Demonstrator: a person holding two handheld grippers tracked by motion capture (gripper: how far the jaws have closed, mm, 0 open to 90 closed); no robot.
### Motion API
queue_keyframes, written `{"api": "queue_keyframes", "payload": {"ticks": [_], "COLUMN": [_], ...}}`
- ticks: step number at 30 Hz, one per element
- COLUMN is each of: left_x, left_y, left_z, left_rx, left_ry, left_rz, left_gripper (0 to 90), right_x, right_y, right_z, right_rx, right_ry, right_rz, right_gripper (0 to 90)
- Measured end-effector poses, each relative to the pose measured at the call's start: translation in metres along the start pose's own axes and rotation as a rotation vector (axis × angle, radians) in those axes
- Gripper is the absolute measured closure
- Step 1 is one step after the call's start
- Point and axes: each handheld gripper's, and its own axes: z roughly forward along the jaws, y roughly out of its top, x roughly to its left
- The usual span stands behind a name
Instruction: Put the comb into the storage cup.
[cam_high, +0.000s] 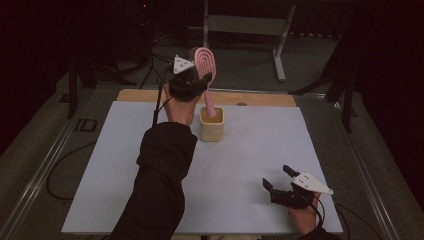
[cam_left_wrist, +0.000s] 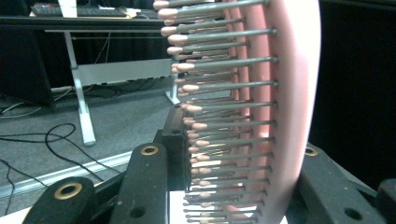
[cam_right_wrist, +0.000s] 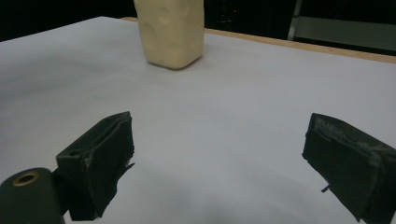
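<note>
Resting near the front right corner of the table, the right gripper sits low over the white surface in a hand at the near edge, with its jaws spread wide and nothing between them; its own view shows the two black pads well apart with bare tabletop in the gap. Farther in, left of the middle, a dark sleeve reaches from the near edge toward the far side and ends in the hand that carries the left gripper, raised above the table near the far edge. That gripper is clamped on a pink hairbrush, gripping it at the lower part of the head, where the head meets the handle. In the left gripper view the jaws press on either side of the brush head, whose rows of grey bristles with pink tips point left across the picture. The brush stands nearly upright, head on top, and its handle goes down into a cream cup that stands on the table just beside the left hand, a little left of the middle and close to the far edge. The cup stands upright, well apart from the right gripper. Beyond the far edge lie a strip of wooden board, then grey floor and a metal stand.
</note>
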Motion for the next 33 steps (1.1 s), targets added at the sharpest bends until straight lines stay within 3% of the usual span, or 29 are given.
{"api": "queue_keyframes", "payload": {"ticks": [12, 33], "left_x": [0.004, -0.001], "left_y": [-0.002, -0.013], "left_z": [0.005, 0.018], "left_rx": [-0.007, 0.006], "left_ry": [0.003, 0.009], "left_rz": [-0.019, -0.029], "left_gripper": [64.7, 64.7], "right_x": [0.000, 0.000], "right_y": [0.000, 0.000], "right_z": [0.000, 0.000], "right_rx": [-0.001, -0.001], "right_ry": [0.002, 0.005], "right_rz": [-0.002, -0.002], "right_gripper": [8.4, 8.5]}}
